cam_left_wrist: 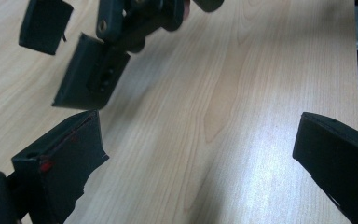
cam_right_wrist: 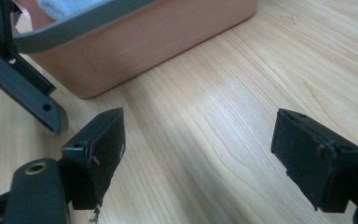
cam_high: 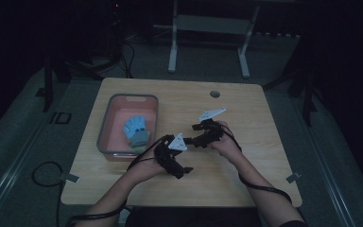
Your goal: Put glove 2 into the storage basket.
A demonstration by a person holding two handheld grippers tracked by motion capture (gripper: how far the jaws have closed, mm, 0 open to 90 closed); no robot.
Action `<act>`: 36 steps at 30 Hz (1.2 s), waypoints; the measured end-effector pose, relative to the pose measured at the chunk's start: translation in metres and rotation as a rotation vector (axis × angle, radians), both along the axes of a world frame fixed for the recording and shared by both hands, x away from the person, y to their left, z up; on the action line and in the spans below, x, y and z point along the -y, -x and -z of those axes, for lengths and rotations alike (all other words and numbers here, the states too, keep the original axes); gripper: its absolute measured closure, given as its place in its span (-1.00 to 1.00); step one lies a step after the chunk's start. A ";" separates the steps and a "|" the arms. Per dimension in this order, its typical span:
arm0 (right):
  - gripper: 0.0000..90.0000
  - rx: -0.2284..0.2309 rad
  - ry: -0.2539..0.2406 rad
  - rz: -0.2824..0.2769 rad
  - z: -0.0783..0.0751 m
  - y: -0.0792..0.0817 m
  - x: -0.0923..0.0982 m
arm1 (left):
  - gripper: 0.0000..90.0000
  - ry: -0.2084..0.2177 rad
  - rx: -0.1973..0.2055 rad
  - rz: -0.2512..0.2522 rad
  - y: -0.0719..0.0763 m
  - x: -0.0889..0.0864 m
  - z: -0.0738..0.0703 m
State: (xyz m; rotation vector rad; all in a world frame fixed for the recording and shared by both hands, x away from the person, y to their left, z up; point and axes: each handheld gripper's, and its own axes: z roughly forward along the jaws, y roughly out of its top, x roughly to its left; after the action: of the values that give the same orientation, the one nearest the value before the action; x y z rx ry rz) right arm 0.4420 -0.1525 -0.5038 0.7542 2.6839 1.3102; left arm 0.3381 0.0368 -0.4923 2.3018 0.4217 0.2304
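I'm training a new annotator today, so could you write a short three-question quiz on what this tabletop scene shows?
1. True or false: the blue glove lies inside the pink bin.
2. Multiple choice: how do the jaws of the left gripper stand? A) shut on the glove B) open with only bare table between them C) shut on nothing
3. Fill in: the right gripper is open and holds ____.

Key
1. True.
2. B.
3. Nothing; its jaws are spread over the bare wood, with the bin wall just beyond them.
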 end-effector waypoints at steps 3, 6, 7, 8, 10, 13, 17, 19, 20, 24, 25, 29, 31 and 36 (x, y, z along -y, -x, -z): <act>-0.60 0.003 -0.002 0.009 0.002 0.001 0.005 | -0.97 0.000 -0.003 0.006 0.001 0.003 0.002; -0.60 0.002 0.003 0.013 0.005 0.003 0.010 | -0.97 0.005 -0.003 0.009 0.001 0.005 0.004; -0.60 0.001 0.006 0.017 0.007 0.003 0.011 | -0.97 0.002 0.002 0.009 0.001 0.005 0.005; -0.60 -0.002 0.004 0.018 0.008 0.004 0.013 | -0.97 0.005 0.004 0.008 0.001 0.005 0.005; -0.60 -0.003 0.001 0.020 0.009 0.004 0.016 | -0.97 0.014 0.004 0.008 0.001 0.006 0.006; -0.60 -0.010 -0.004 0.027 0.011 0.005 0.020 | -0.97 0.010 0.002 0.013 0.001 0.008 0.008; -0.60 -0.008 -0.001 0.030 0.014 0.008 0.024 | -0.97 0.011 -0.007 0.023 0.003 0.012 0.013; -0.60 -0.011 -0.001 0.033 0.016 0.010 0.026 | -0.97 0.007 -0.007 0.032 0.003 0.014 0.016; -0.60 -0.015 -0.001 0.033 0.017 0.010 0.027 | -0.97 0.008 -0.011 0.034 0.004 0.015 0.017; -0.60 -0.012 0.002 0.042 0.019 0.011 0.031 | -0.97 0.011 -0.016 0.045 0.005 0.018 0.021; -0.60 -0.009 0.003 0.044 0.020 0.011 0.032 | -0.97 0.010 -0.017 0.048 0.005 0.019 0.022; -0.60 -0.015 0.002 0.049 0.022 0.013 0.037 | -0.97 0.016 -0.027 0.053 0.005 0.022 0.026; -0.60 -0.017 0.009 0.054 0.024 0.014 0.040 | -0.97 0.017 -0.038 0.057 0.004 0.024 0.028; -0.60 -0.019 0.012 0.063 0.027 0.017 0.046 | -0.97 0.015 -0.050 0.068 0.003 0.029 0.032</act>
State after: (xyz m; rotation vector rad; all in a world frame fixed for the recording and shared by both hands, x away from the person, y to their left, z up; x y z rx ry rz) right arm 0.4255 -0.1990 -0.5310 0.8470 2.6572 1.2777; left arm 0.3348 0.0078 -0.5240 2.3070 0.3684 0.1358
